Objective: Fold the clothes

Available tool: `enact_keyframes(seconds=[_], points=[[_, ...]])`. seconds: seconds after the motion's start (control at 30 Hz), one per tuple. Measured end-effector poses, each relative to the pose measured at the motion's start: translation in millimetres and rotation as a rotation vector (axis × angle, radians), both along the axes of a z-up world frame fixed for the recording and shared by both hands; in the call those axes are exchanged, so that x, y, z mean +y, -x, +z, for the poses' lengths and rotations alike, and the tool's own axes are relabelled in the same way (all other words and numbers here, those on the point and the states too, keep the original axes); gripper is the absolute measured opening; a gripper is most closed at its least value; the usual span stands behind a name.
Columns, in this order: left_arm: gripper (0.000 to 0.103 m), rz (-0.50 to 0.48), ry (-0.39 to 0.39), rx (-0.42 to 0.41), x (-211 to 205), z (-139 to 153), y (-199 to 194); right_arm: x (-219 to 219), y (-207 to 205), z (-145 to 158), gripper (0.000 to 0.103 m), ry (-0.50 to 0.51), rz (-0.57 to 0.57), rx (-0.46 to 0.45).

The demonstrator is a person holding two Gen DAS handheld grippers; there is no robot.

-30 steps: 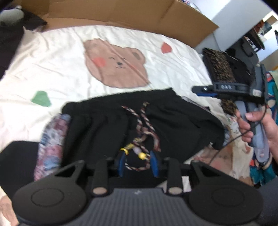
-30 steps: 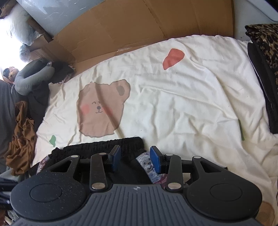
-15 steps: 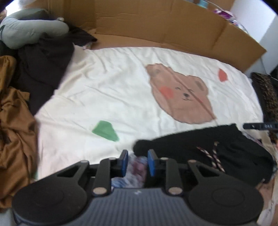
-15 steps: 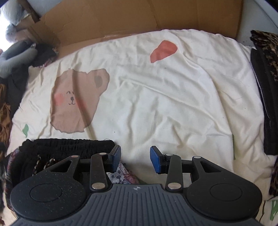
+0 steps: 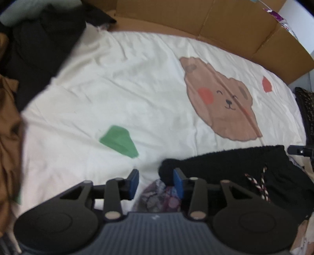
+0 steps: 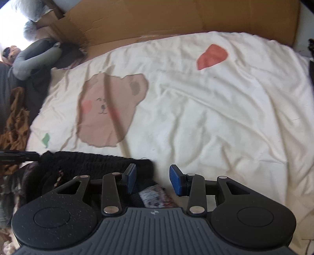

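Garment: black shorts [image 5: 255, 168] with a ribbed elastic waistband [image 6: 94, 160] lie at the near edge of the cream bear-print sheet [image 5: 137, 88], waistband edge toward the bear, a patterned lining or second fabric [image 5: 157, 198] showing beneath it.
Drawstring: a twisted red-white cord [image 5: 259, 184] lies loose on the black cloth, near the middle of the waist.
Left gripper [image 5: 156, 183]: jaws apart, nothing between the pads, set at the left end of the waistband with the right pad just beside the black corner.
Right gripper [image 6: 151, 179]: jaws apart as well, holding nothing, hovering at the right end of the waistband, its left pad over the black edge.
Feel, as I judge it: soft, light, limp cloth; it will sag and bunch rather than keep a shape, and the waistband looks the thickest, firmest part.
Where to hold: the two waistband corners look best, pinching both layers so the lining comes along; the cord could snag or trail.
Stage: the shorts look bunched, not squared; whether a fold has been made I cannot tell.
Surroundings: a pile of dark and brown clothes [image 5: 11, 98] sits at the left side, cardboard [image 6: 176, 15] behind the bed.
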State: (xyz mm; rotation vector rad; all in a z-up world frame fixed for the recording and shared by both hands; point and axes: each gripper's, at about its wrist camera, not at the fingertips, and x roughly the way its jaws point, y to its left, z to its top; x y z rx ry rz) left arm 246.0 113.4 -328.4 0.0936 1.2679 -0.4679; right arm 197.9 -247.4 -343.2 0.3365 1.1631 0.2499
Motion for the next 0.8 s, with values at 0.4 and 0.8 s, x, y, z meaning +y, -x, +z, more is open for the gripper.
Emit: enact_keyframes(seconds=[0.4, 0.8], points=[[0.058, -0.061, 0.018, 0.113, -8, -32, 5, 16, -13, -22, 0.049, -0.035, 0.103, 0.054], [0.032, -0.144, 0.023, 0.080, -23, -29, 16, 38, -13, -23, 0.039, 0.002, 0.212, 0.032]])
